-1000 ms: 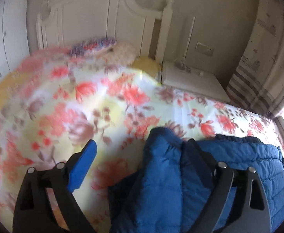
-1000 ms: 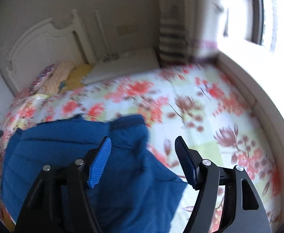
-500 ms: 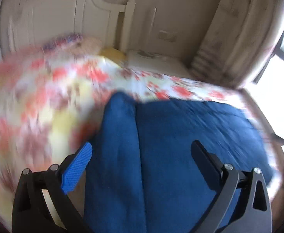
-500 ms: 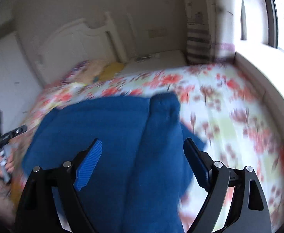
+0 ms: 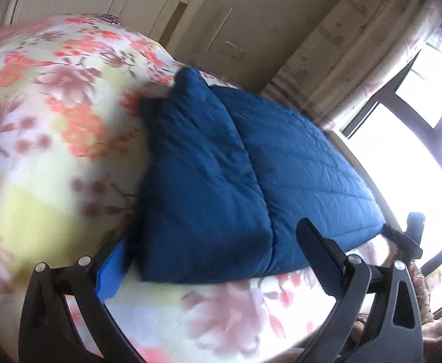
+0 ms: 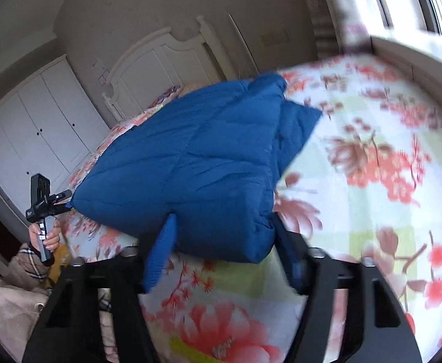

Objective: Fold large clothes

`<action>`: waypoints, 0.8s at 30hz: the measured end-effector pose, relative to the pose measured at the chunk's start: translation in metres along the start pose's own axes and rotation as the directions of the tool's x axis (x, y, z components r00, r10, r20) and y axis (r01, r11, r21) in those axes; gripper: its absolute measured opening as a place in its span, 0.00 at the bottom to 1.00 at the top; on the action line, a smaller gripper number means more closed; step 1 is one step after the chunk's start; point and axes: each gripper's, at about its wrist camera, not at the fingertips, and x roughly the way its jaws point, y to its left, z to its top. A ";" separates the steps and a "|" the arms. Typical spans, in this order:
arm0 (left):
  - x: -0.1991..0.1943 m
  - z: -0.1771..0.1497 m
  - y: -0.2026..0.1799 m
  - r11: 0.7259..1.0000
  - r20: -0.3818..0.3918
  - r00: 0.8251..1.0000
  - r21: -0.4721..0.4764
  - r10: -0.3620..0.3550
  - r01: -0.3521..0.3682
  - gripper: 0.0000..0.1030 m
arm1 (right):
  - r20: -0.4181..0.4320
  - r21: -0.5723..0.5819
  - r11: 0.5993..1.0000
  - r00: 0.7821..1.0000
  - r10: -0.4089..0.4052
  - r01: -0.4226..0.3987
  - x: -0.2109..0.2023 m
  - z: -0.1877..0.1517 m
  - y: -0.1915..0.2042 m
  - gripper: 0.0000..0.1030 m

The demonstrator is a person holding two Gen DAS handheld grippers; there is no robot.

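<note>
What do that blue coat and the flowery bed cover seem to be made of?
The blue coat looks like a padded, quilted synthetic shell with a matte finish: stitched lines and puffy panels show. The flowery bed cover looks like soft printed cloth, perhaps cotton; blur leaves the weave unclear.

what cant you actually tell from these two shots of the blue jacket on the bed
- Left wrist view: the left gripper has jaws closing around the blue jacket's near corner; its left pad is half hidden behind the fabric, so contact is unclear.
- Right wrist view: the right gripper has jaws closing on the jacket's near edge; whether the pads press yet is hidden.
- Both views: the floral bedspread is motion-blurred.
- The jacket's sleeves and front are folded out of sight.
</note>
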 end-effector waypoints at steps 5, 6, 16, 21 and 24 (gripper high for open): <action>-0.013 -0.005 -0.014 0.999 0.016 1.000 0.038 0.020 -0.021 0.32 | 0.045 -0.068 0.996 0.997 -0.060 0.063 -0.016 -0.006 0.020 0.25; -0.023 -0.007 -0.014 0.999 0.026 0.999 0.034 0.018 -0.019 0.30 | 0.050 -0.072 0.995 0.997 -0.062 0.066 -0.017 -0.007 0.022 0.24; -0.061 -0.047 -0.014 0.999 -0.001 0.999 0.026 0.044 -0.044 0.33 | -0.001 -0.090 0.996 1.000 -0.010 0.010 -0.051 -0.048 0.032 0.24; -0.073 -0.042 -0.011 0.988 0.006 0.989 0.039 0.150 -0.150 0.65 | 0.038 -0.064 0.991 0.993 -0.114 0.116 -0.075 -0.040 0.021 0.63; -0.107 -0.015 -0.027 0.947 0.166 0.943 0.096 0.289 -0.307 0.94 | 0.149 -0.009 0.963 0.953 -0.264 0.268 -0.101 -0.003 0.016 0.78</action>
